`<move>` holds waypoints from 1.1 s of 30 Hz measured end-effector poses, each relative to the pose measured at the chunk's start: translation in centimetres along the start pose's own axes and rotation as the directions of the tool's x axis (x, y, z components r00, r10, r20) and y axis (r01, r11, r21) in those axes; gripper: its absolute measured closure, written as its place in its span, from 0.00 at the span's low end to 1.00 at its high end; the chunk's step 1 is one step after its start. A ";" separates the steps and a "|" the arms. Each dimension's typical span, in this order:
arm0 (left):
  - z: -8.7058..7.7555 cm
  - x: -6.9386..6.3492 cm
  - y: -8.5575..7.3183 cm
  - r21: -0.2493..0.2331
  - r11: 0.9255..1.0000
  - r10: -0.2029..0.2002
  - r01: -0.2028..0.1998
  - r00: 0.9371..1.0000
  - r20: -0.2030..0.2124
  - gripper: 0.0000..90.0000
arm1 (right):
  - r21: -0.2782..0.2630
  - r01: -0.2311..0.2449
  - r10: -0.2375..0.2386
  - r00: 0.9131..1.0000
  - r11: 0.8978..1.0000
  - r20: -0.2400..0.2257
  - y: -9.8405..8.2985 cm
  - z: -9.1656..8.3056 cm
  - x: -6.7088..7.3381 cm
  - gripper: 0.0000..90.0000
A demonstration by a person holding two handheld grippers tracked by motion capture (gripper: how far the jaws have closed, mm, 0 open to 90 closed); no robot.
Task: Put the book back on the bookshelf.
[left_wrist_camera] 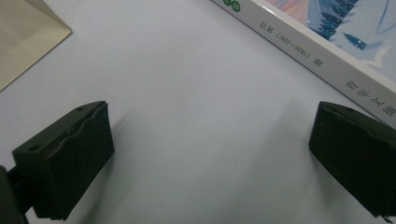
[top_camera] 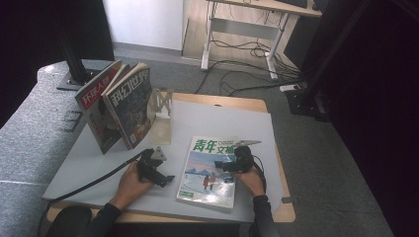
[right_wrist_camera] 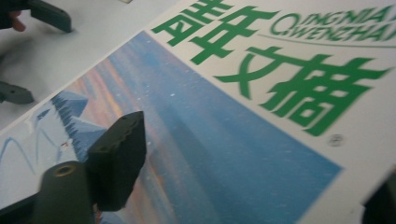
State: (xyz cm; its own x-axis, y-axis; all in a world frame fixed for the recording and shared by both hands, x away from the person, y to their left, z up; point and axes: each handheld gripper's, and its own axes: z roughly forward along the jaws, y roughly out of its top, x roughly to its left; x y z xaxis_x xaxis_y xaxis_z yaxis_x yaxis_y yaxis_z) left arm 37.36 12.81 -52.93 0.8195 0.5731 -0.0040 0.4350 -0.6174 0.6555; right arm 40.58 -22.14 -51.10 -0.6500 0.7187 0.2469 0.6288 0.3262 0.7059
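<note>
A thick magazine (top_camera: 207, 180) with a green title and a snowy cover lies flat on the pale mat (top_camera: 222, 118). My right gripper (top_camera: 222, 165) reaches in from its right side. In the right gripper view one jaw stands over the cover (right_wrist_camera: 233, 116) and the other sits off the cover's edge at the bottom right, so my right gripper (right_wrist_camera: 252, 182) straddles that edge, and I see no pad pressing. To the left of the magazine's spine (left_wrist_camera: 322, 60), my left gripper (top_camera: 165, 177) rests on the mat. Its jaws are wide open, and my left gripper (left_wrist_camera: 210, 154) has nothing between them.
Two magazines (top_camera: 126, 106) stand leaning against a pale bookend (top_camera: 162, 106) at the back left of the mat; its base (left_wrist_camera: 23, 37) lies ahead of the left gripper. The wooden table edge (top_camera: 257, 103) borders the mat. Cables and a desk frame (top_camera: 212, 34) are on the floor beyond.
</note>
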 end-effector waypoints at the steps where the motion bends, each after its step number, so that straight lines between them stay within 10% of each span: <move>1: 0.0 0.0 0.0 0.000 1.000 0.000 0.000 1.000 0.000 0.00 | 0.000 -0.004 0.004 1.000 1.000 0.010 0.0 -0.1 -0.1 0.29; 13: 0.0 0.0 0.0 0.002 1.000 0.001 -0.001 1.000 0.000 0.00 | -0.079 -0.011 0.019 0.995 0.997 0.094 1.1 -1.1 0.0 0.89; 27: -0.5 0.3 0.2 0.000 0.999 -0.036 0.036 0.999 -0.021 0.11 | -0.153 0.050 -0.036 0.995 0.987 0.094 1.4 -3.1 2.2 0.95; 33: -1.0 0.7 1.0 -0.042 0.993 -0.108 0.114 0.987 0.117 0.26 | -0.182 0.094 -0.076 0.992 0.979 0.104 1.8 -4.4 3.2 0.95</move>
State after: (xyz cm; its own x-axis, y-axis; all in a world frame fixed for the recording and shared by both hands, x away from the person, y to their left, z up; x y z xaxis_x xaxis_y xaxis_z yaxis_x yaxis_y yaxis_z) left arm 38.01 13.07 -51.53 0.8058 0.5692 -0.1636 0.5095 -0.5253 0.6816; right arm 37.72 -21.95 -46.08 -0.6479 0.7518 0.1223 0.4765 0.2749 0.8351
